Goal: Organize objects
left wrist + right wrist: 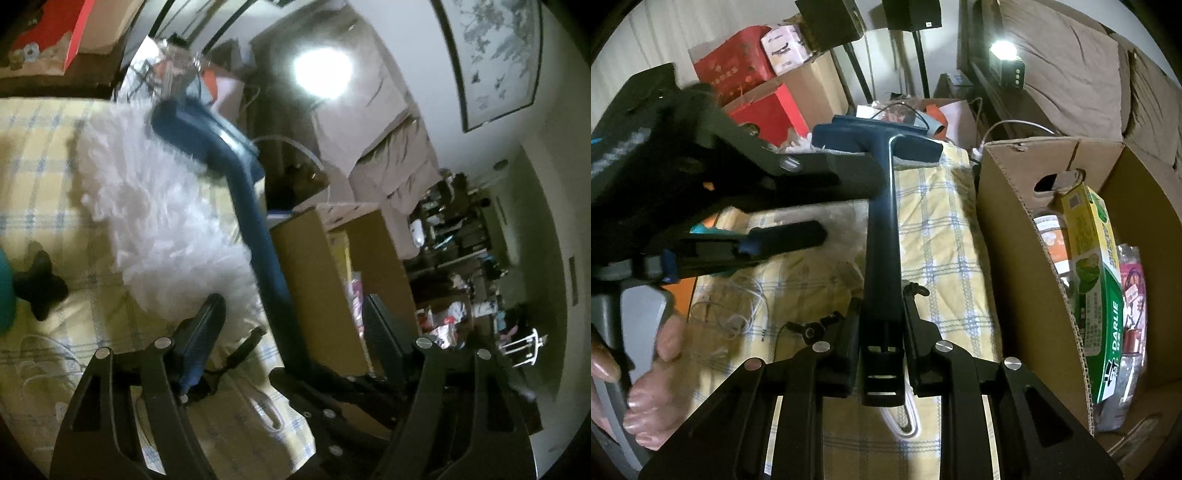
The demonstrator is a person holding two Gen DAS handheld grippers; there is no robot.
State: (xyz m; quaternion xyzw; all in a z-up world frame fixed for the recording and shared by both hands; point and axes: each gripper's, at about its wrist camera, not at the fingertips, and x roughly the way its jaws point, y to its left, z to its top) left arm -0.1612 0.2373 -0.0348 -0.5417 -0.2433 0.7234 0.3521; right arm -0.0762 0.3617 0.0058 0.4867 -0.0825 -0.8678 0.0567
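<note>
A blue-handled brush (882,221) with a wide T-shaped head and fluffy white bristles (155,206) is held above the yellow checked cloth (945,229). My right gripper (881,314) is shut on its blue handle near the end. In the left wrist view the handle (255,221) runs between my left gripper's (295,314) open fingers, which do not touch it. The left gripper also shows in the right wrist view (720,206), to the left of the handle. A brown cardboard box (1027,206) with packaged goods stands on the right.
A green DARLIE box (1100,295) and bottles sit inside the cardboard box. Red gift boxes (757,96) and a tissue pack stand at the back. Black cables (812,328) and clear tubing lie on the cloth. A lamp (1003,50) glows by a brown sofa.
</note>
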